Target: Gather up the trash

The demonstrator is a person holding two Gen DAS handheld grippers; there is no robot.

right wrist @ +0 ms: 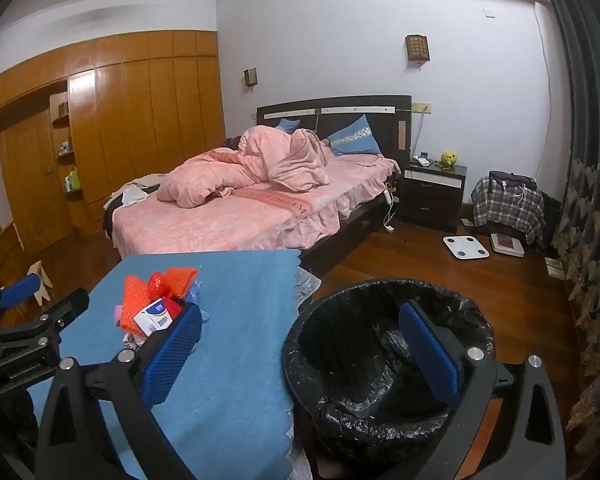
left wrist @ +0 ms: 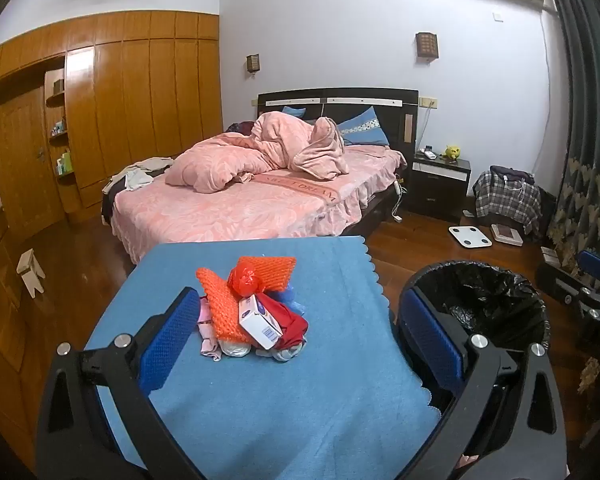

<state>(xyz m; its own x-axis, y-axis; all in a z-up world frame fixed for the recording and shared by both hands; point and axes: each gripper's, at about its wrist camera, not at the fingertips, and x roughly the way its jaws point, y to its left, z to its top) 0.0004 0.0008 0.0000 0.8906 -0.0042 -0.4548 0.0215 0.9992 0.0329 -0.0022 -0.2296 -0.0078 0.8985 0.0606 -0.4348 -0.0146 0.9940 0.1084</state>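
Left wrist view: the left gripper (left wrist: pixel 300 332), blue-padded jaws spread wide and holding nothing, hovers over a table draped in a scalloped blue cloth (left wrist: pixel 280 400). The heap of trash (left wrist: pixel 252 312) lies at the cloth's centre: orange foam netting (left wrist: pixel 224 300), a knotted red plastic bag (left wrist: pixel 244 280), a white and blue cardboard box (left wrist: pixel 260 322) and crumpled red fabric (left wrist: pixel 292 326). A round bin lined with a black plastic bag (left wrist: pixel 480 296) stands at 3 o'clock from the heap, just beside the table.

Right wrist view: the right gripper (right wrist: pixel 300 340), equally wide and empty, hangs above the bin's near rim. A pink-covered bed (right wrist: pixel 236 208) lies at 12 o'clock.
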